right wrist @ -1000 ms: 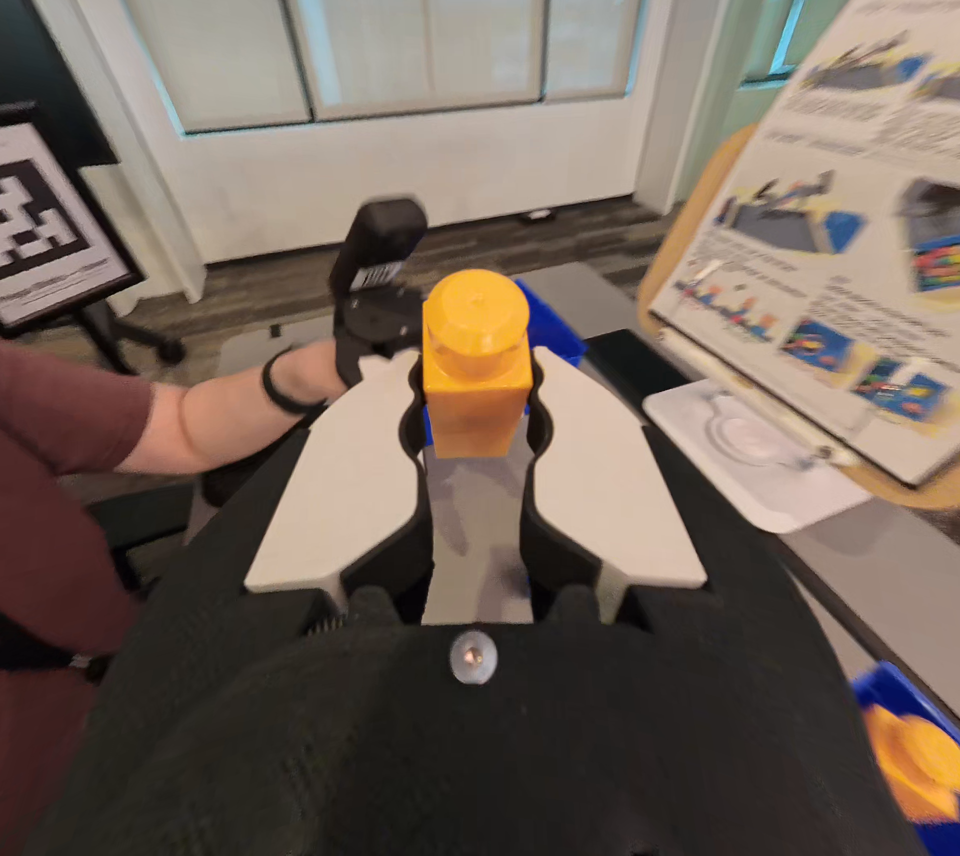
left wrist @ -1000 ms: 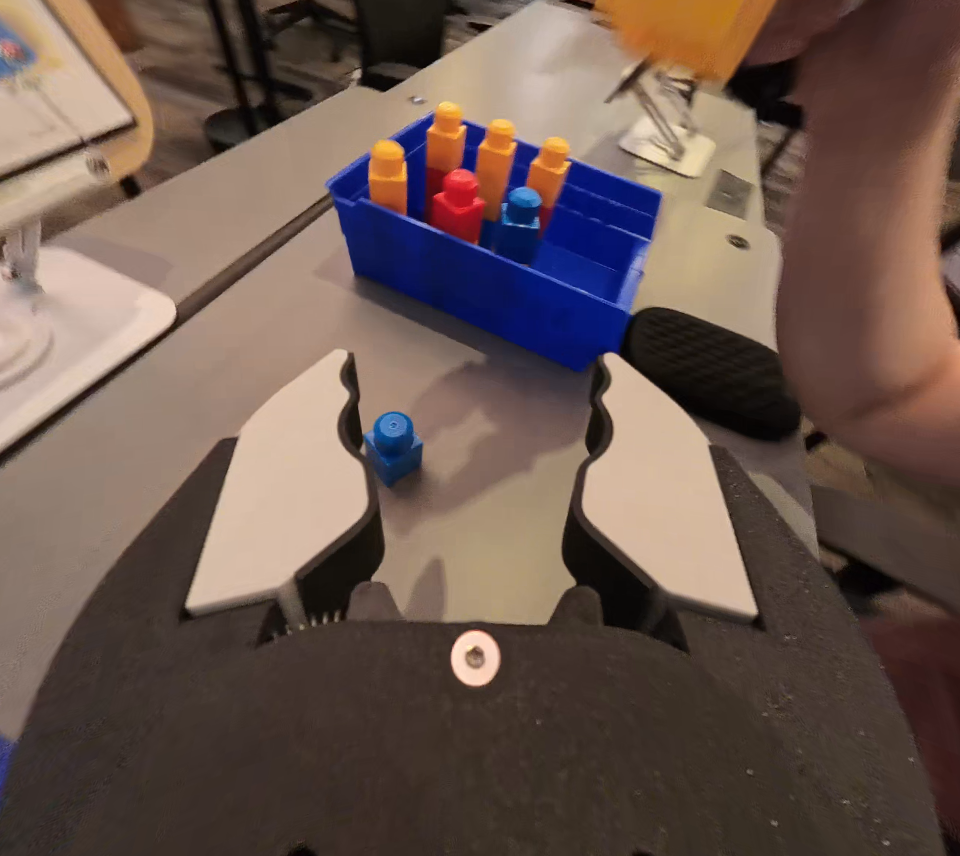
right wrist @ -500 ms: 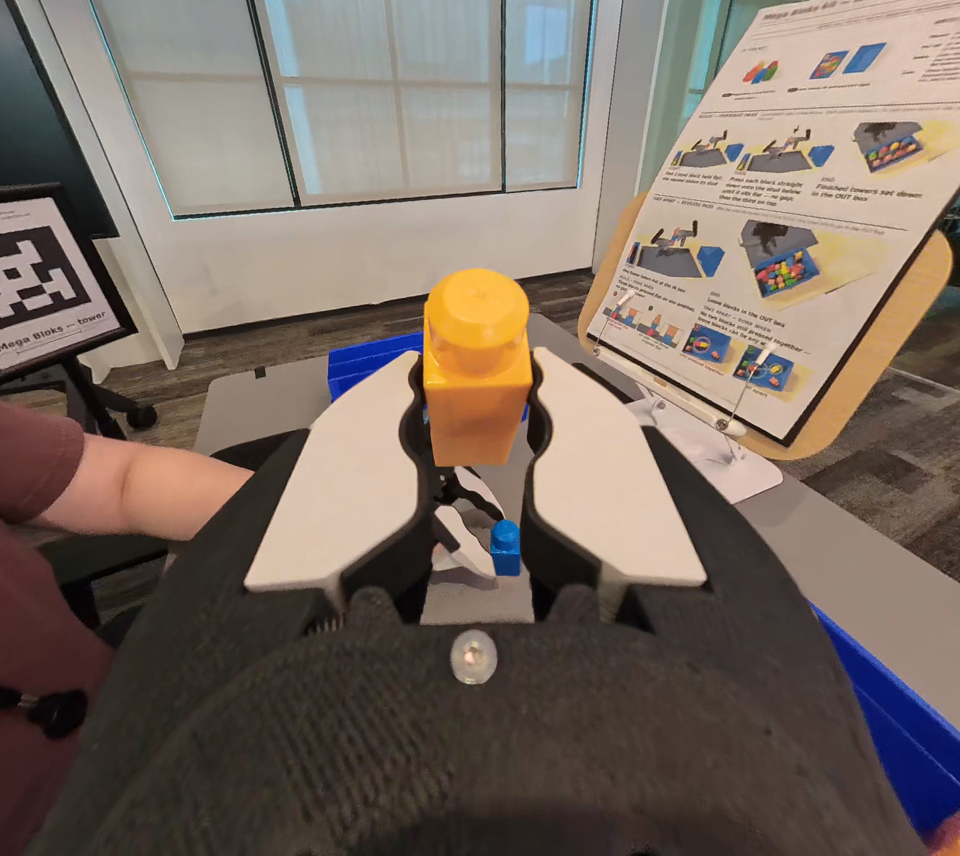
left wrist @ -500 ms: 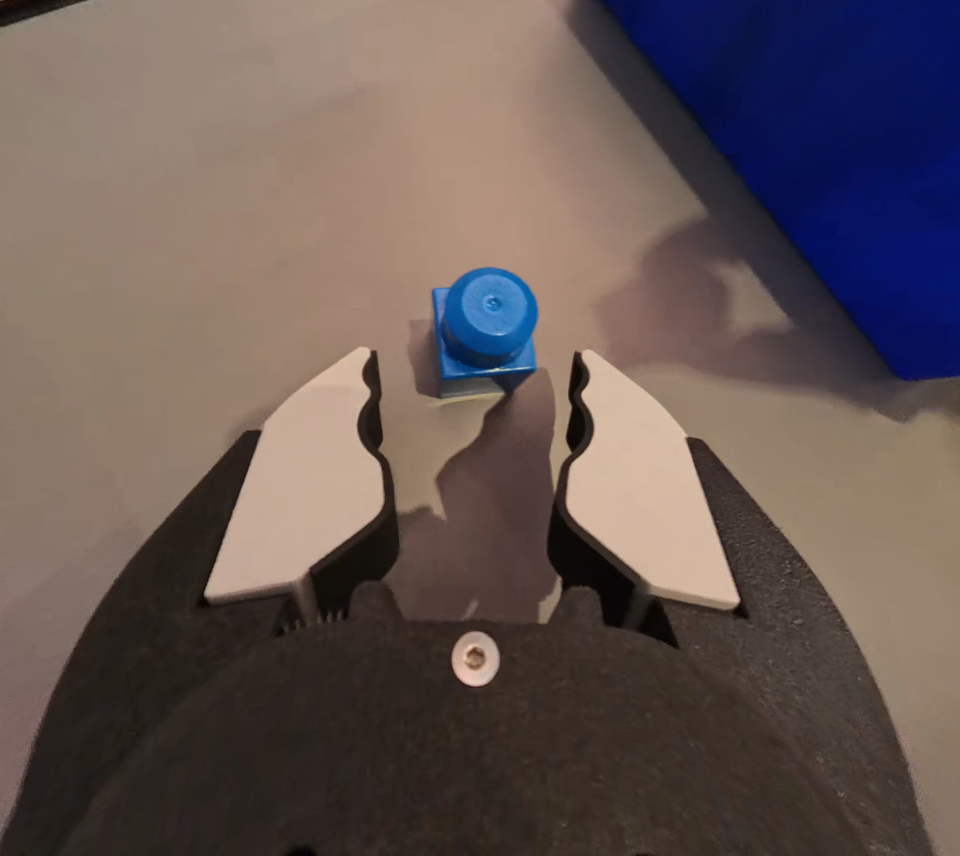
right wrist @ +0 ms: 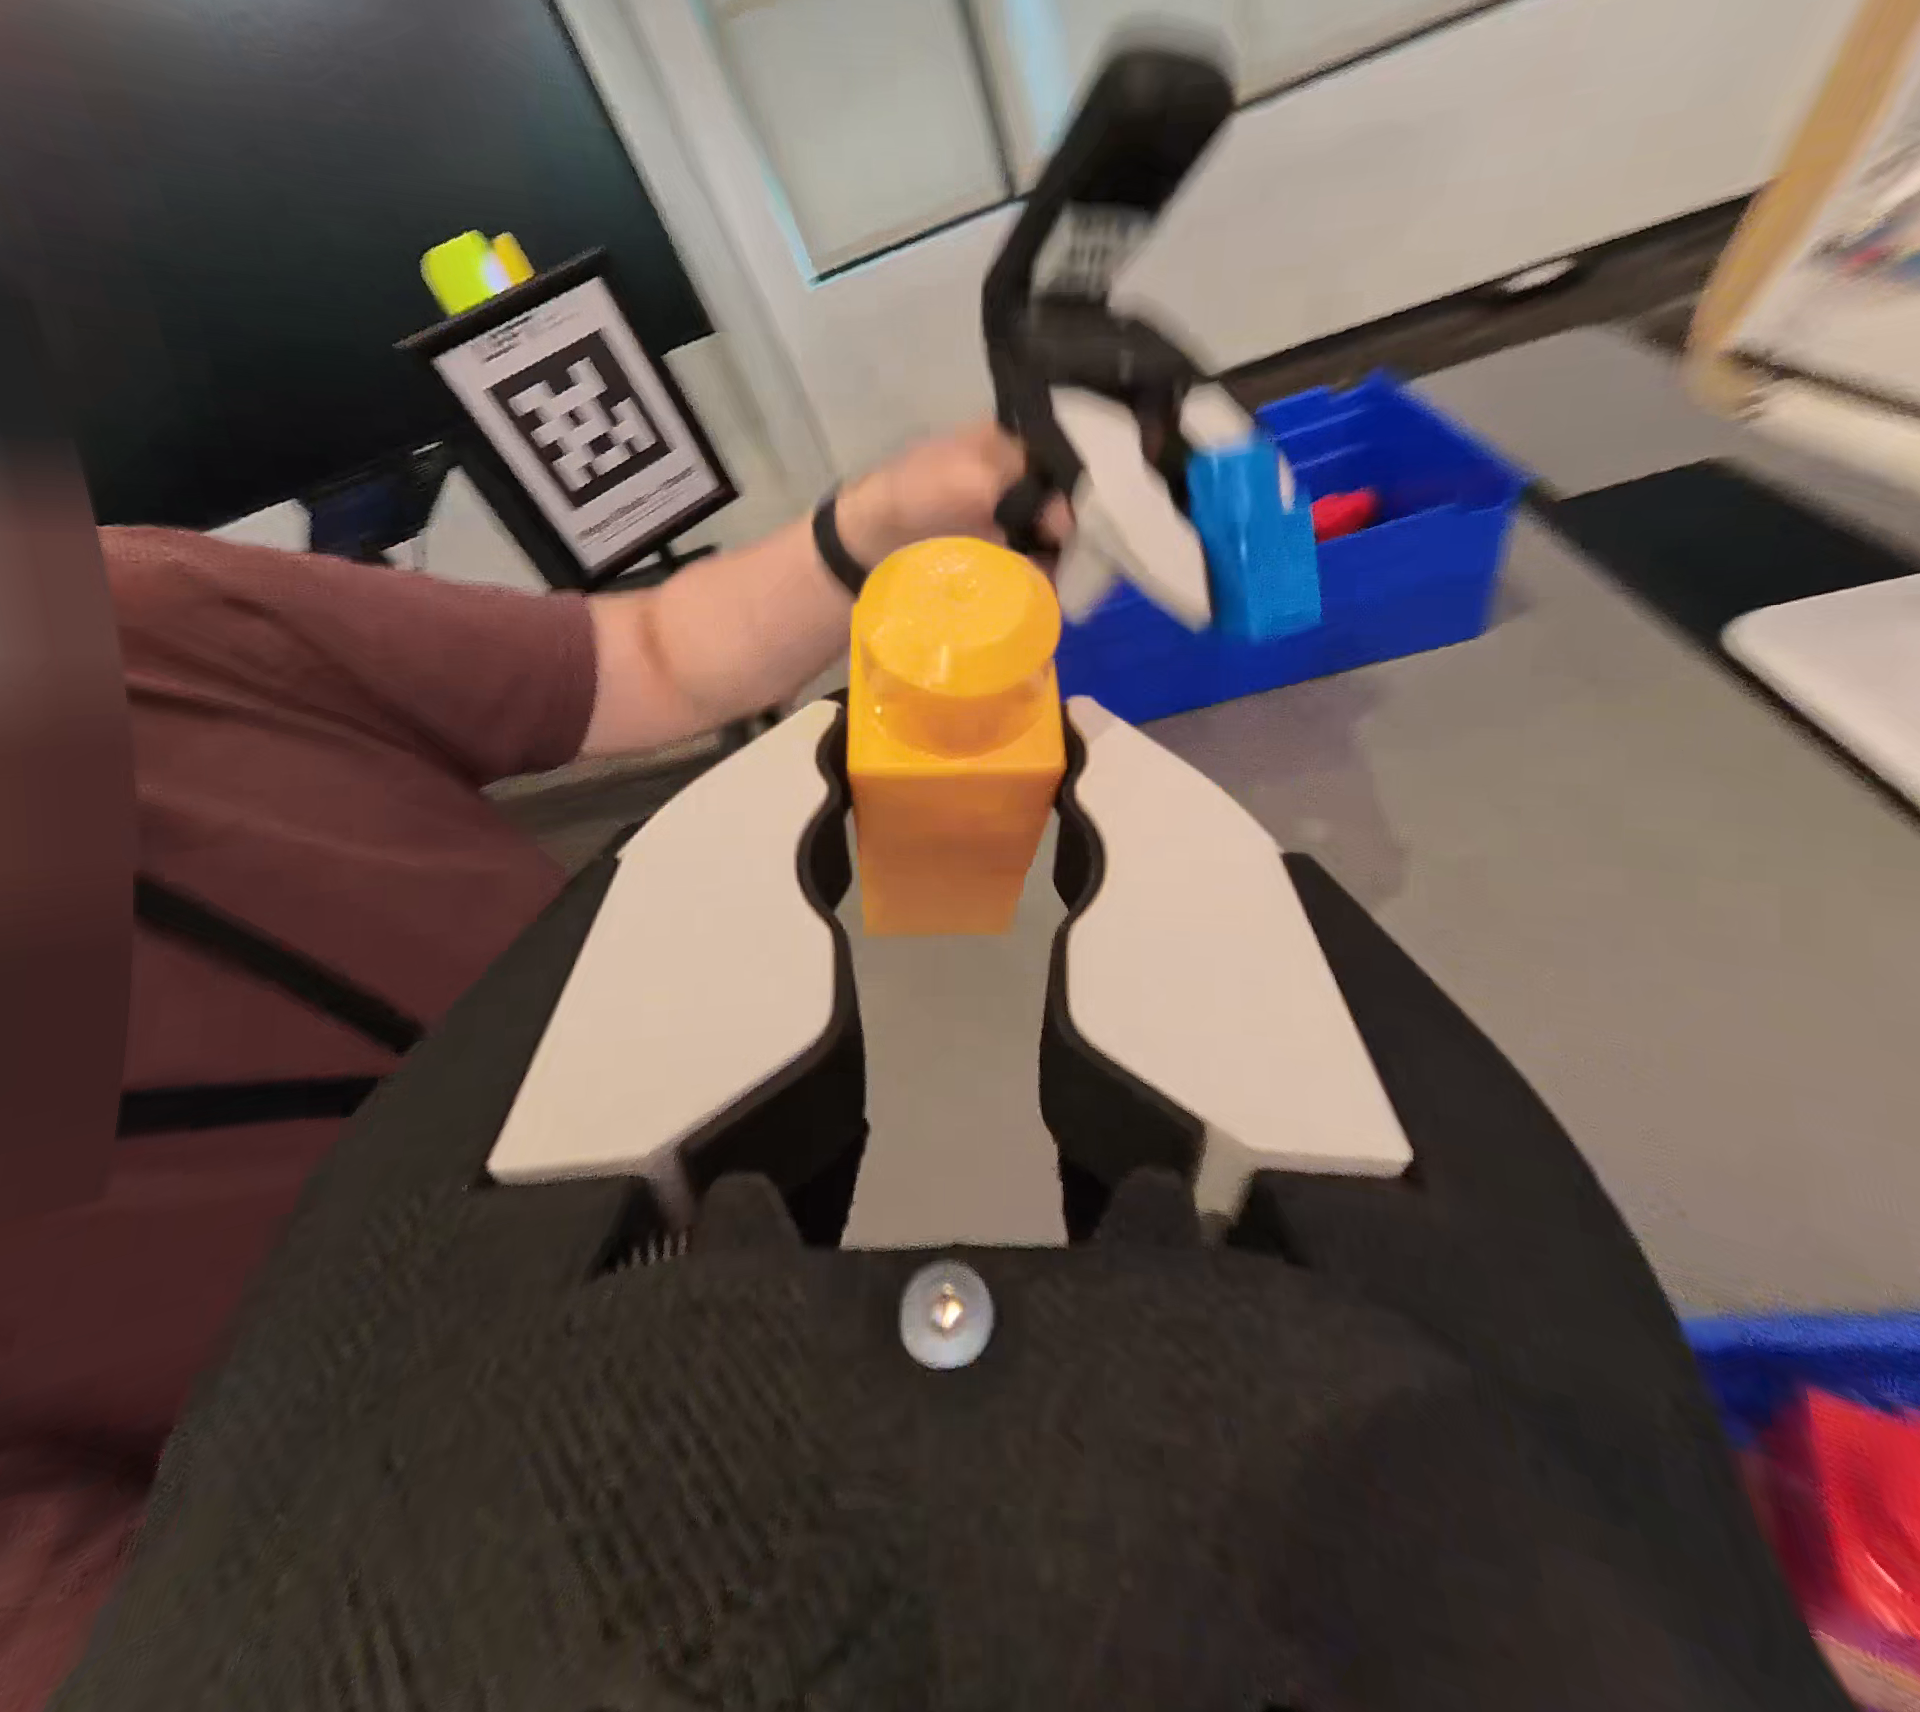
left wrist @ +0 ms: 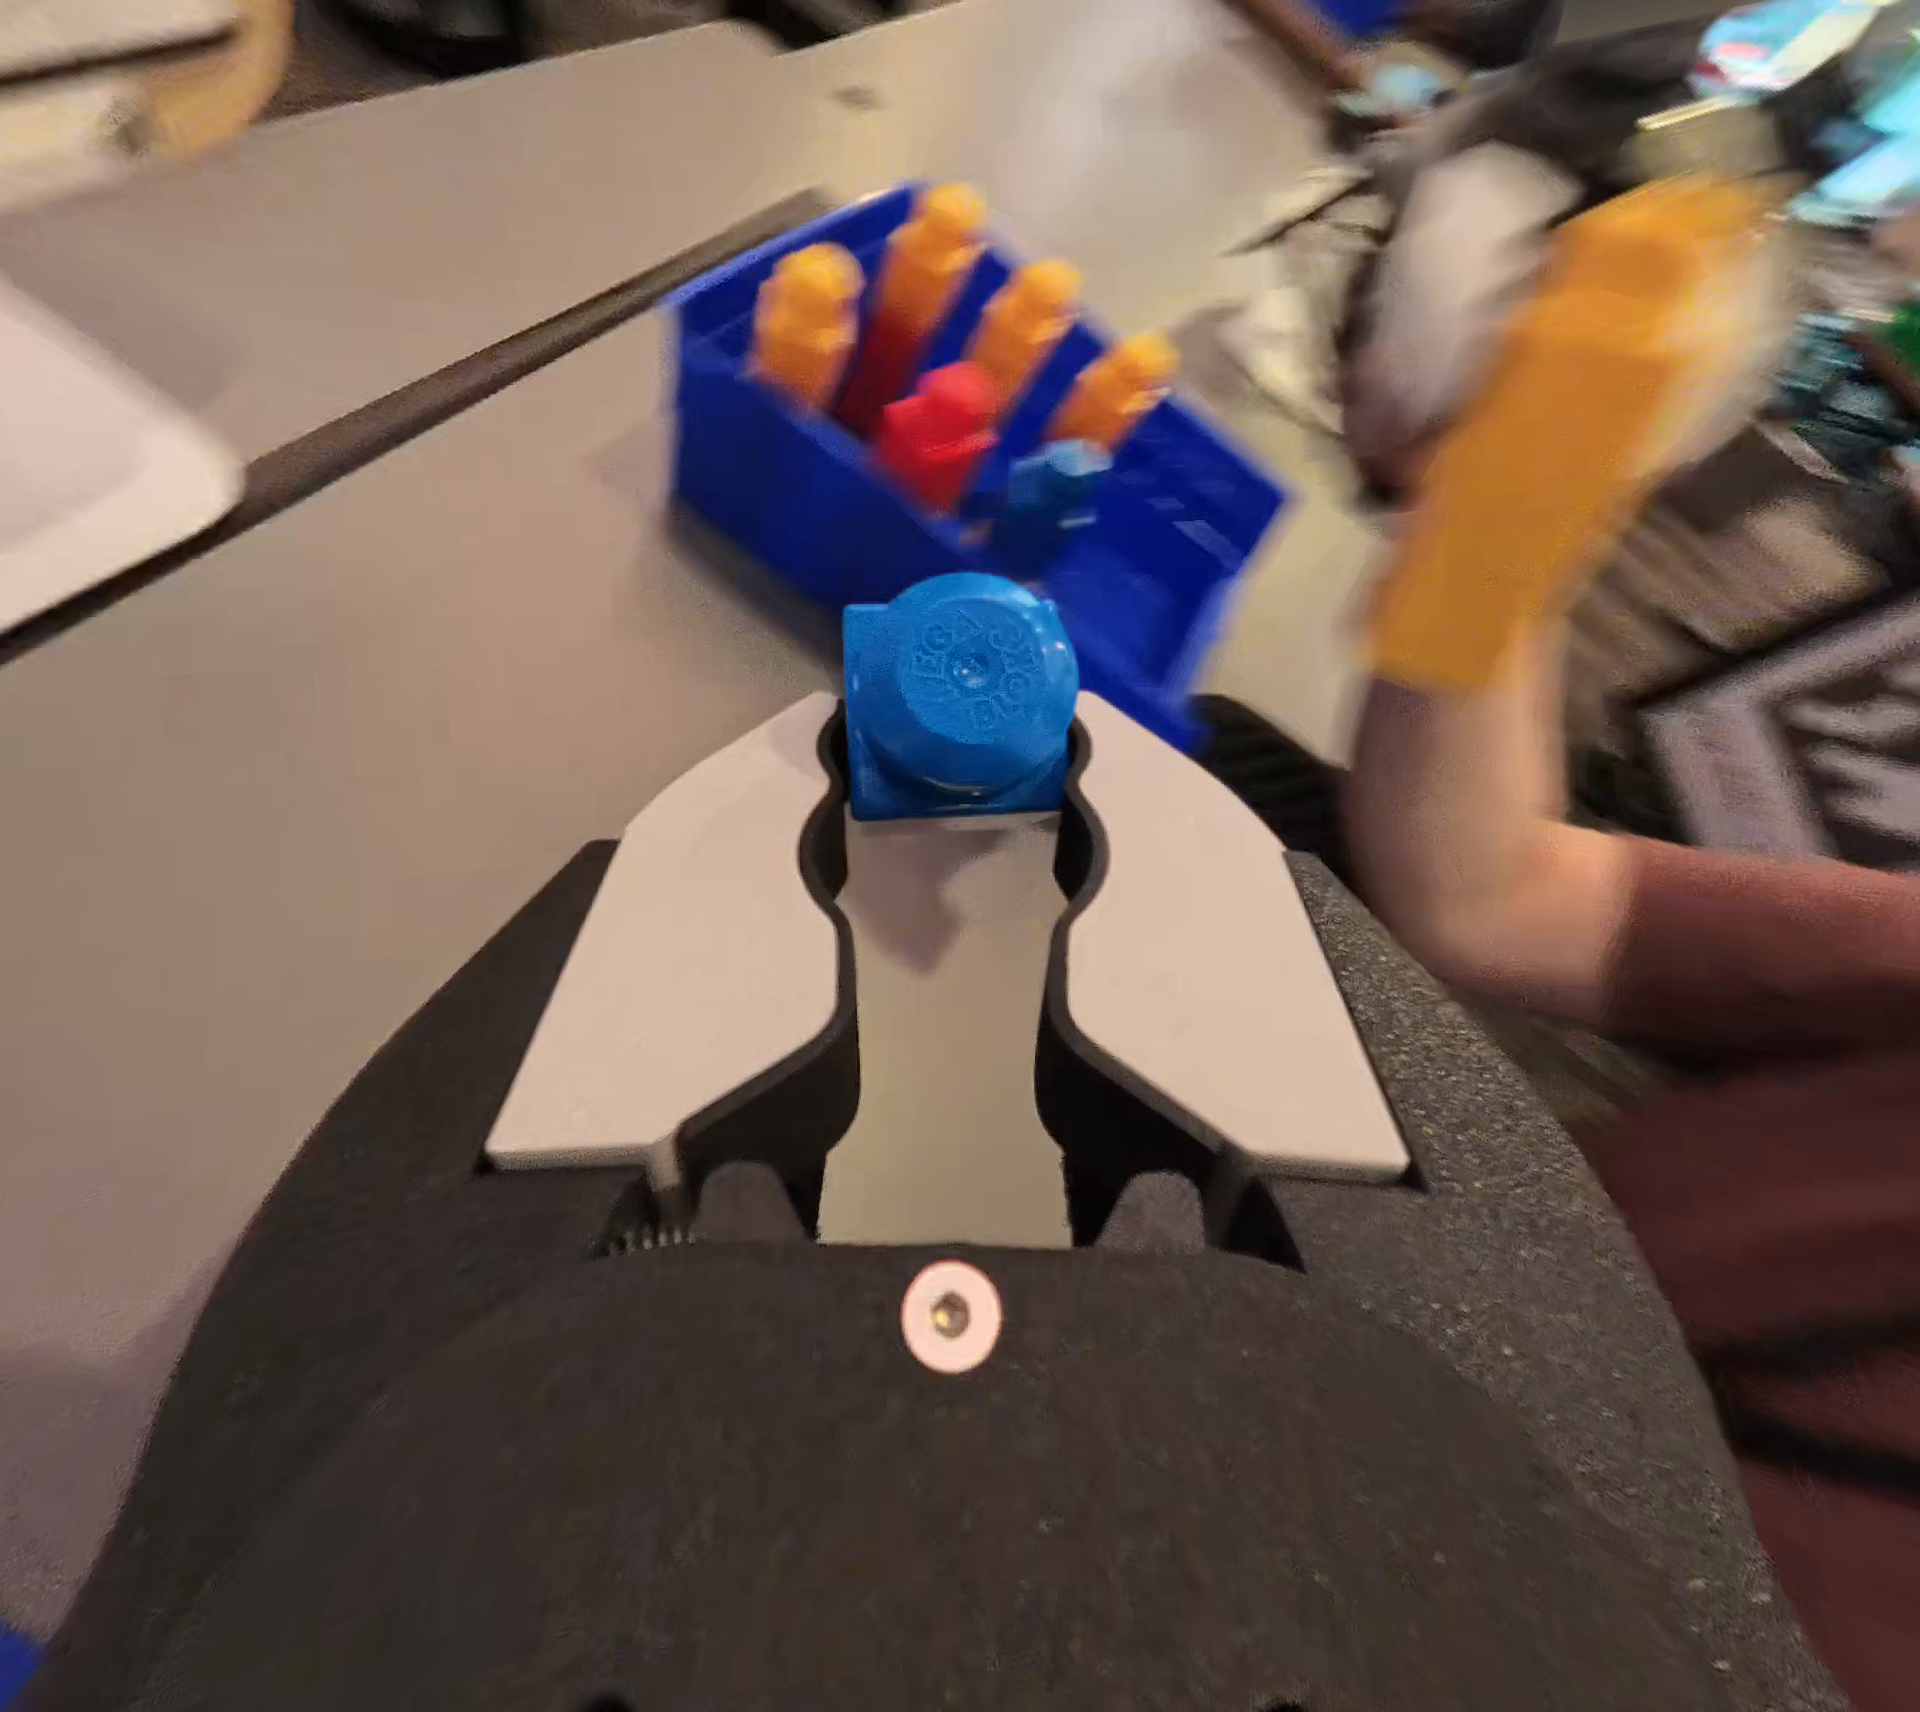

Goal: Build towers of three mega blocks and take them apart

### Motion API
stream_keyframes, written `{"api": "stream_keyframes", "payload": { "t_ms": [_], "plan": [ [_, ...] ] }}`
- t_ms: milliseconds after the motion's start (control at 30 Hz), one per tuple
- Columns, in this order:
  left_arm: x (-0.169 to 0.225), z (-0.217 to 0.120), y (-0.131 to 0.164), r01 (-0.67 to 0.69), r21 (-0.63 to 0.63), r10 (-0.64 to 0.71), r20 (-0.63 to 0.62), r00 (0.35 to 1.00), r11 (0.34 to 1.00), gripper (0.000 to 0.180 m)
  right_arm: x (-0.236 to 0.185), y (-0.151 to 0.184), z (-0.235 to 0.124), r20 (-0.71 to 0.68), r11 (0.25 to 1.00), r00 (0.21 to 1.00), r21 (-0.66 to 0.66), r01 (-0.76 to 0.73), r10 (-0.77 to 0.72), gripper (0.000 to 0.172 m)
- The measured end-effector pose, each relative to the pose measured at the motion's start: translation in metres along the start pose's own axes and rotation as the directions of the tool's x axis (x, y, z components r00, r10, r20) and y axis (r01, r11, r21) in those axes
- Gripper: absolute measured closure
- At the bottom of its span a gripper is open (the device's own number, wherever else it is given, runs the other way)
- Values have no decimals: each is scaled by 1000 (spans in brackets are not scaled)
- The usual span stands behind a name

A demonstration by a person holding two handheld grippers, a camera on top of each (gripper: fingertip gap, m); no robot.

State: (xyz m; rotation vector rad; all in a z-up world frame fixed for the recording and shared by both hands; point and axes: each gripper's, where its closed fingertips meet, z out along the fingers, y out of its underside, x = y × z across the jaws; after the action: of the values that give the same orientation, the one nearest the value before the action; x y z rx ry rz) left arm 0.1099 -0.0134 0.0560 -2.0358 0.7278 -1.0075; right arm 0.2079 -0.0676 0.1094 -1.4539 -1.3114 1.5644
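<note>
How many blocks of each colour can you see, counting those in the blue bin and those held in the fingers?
Orange blocks: 5, four in the blue bin and one held
Red blocks: 1
Blue blocks: 2, one in the bin and one held
Total: 8; the bin is blurred, so lower blocks may be hidden.

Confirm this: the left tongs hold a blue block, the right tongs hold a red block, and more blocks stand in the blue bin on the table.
Not quite. The right tongs hold an orange block, not red, as the right wrist view shows. The rest stands: the left tongs hold a blue block, and more blocks stand in the blue bin on the table.
</note>
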Motion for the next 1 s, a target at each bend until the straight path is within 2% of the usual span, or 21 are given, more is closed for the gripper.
{"api": "stream_keyframes", "payload": {
  "t_ms": [67, 100, 200, 267, 433, 600, 867, 1000],
  "plan": [
    [39, -23, -26, -44, -42, 39, -120, 992, 998, 144, 2, 11, 27, 50, 997, 998, -81, -18, 23, 135],
    [55, -29, -32, -101, -82, 89, -143, 986, 991, 144, 1, 16, 39, 73, 993, 997, -116, -13, 22, 135],
    [83, -29, -31, -259, -229, 227, -160, 961, 938, 144, -4, 26, 63, 135, 982, 989, -188, -33, 60, 135],
    [96, -23, -26, -272, -299, 218, -201, 955, 915, 144, -3, 34, 70, 123, 973, 990, -230, -33, 63, 135],
    [94, -9, -11, -260, -440, 181, -215, 960, 859, 144, -6, 44, 75, 118, 958, 992, -287, -15, 51, 135],
    [97, 1, -2, -241, -484, 129, -253, 959, 841, 144, -3, 41, 82, 113, 962, 992, -272, -15, 48, 135],
    [85, -2, 5, -234, -549, 134, -217, 967, 802, 144, 5, 34, 84, 107, 973, 994, -228, 13, 11, 135],
    [82, 0, 9, -249, -565, 150, -216, 965, 787, 144, 10, 39, 86, 76, 965, 997, -260, 34, -15, 136]
  ]
}}
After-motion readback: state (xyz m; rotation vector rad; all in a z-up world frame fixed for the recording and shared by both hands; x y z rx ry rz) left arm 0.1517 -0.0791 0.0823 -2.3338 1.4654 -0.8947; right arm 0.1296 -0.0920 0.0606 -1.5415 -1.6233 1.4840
